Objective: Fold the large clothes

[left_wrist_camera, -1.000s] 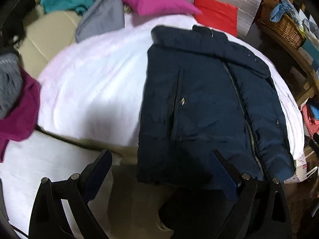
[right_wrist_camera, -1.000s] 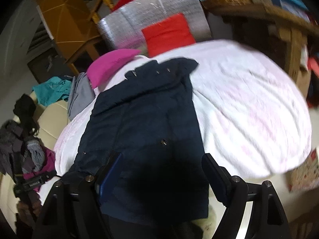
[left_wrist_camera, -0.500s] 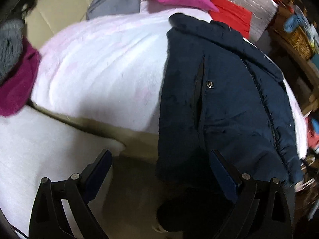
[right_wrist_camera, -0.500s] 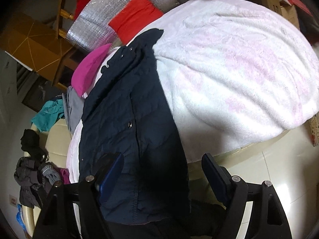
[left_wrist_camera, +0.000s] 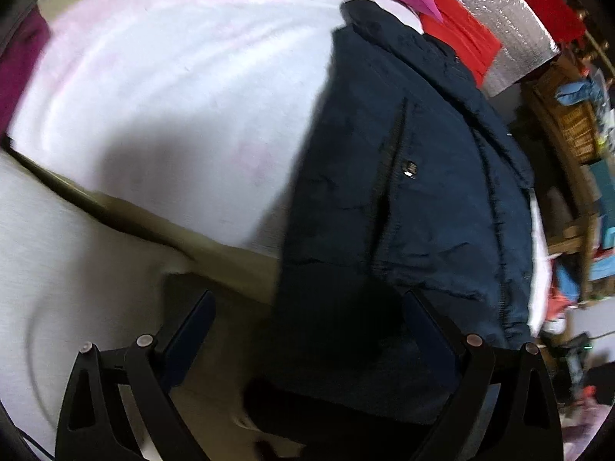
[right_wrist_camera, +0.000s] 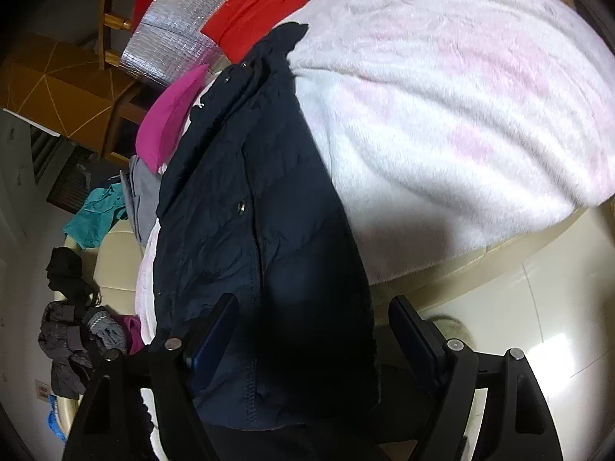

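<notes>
While spread wide and empty, left gripper (left_wrist_camera: 307, 330) and right gripper (right_wrist_camera: 313, 328) poised above hem of dark navy padded jacket (left_wrist_camera: 403, 192) lying flat on fluffy white-pink bed blanket (left_wrist_camera: 173, 96), likely for folding.

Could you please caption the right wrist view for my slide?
Open right claw hovering over the hem of a navy jacket on a white blanket.
</notes>
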### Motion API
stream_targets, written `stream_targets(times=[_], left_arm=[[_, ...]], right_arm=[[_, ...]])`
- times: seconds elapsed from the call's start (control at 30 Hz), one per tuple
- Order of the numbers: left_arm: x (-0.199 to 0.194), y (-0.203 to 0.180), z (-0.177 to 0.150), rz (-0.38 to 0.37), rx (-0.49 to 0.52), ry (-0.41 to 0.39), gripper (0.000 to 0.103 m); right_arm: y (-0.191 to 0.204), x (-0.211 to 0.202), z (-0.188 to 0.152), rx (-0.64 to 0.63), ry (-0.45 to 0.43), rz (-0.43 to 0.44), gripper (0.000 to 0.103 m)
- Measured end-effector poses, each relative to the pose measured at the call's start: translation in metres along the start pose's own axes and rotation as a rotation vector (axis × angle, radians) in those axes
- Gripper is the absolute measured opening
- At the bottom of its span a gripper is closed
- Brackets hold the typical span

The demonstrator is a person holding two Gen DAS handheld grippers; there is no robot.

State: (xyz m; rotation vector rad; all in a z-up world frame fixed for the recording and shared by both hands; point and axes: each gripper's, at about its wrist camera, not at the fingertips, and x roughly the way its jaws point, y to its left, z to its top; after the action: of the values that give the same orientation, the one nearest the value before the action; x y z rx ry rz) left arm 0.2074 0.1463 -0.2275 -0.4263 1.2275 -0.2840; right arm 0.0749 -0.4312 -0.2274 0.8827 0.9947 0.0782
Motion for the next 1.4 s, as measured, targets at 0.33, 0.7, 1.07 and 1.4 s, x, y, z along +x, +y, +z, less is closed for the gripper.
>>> stream_targets(times=[0.33, 0.7, 1.07, 1.4], left_arm=[[0.017, 0.001, 0.014, -0.204, -0.043, 0.049, 0.097], [0.028, 0.011, 0.012, -0.261, -0.116, 0.062, 0.07], [0.037, 0.022, 0.009, -0.379, -0.209, 0.1, 0.074], [0.012, 0.046, 0.003, -0.349, -0.236, 0.05, 0.082]], right_arm=[[-0.02, 0.025, 0.001, 0.129, 0.075, 0.107, 0.083], [-0.021, 0.049, -0.007, 0.174, 0.139, 0.231, 0.05], [-0.007, 0.054, -0.007, 0.172, 0.161, 0.227, 0.059], [0.013, 0.044, -0.004, 0.049, 0.132, 0.18, 0.035]])
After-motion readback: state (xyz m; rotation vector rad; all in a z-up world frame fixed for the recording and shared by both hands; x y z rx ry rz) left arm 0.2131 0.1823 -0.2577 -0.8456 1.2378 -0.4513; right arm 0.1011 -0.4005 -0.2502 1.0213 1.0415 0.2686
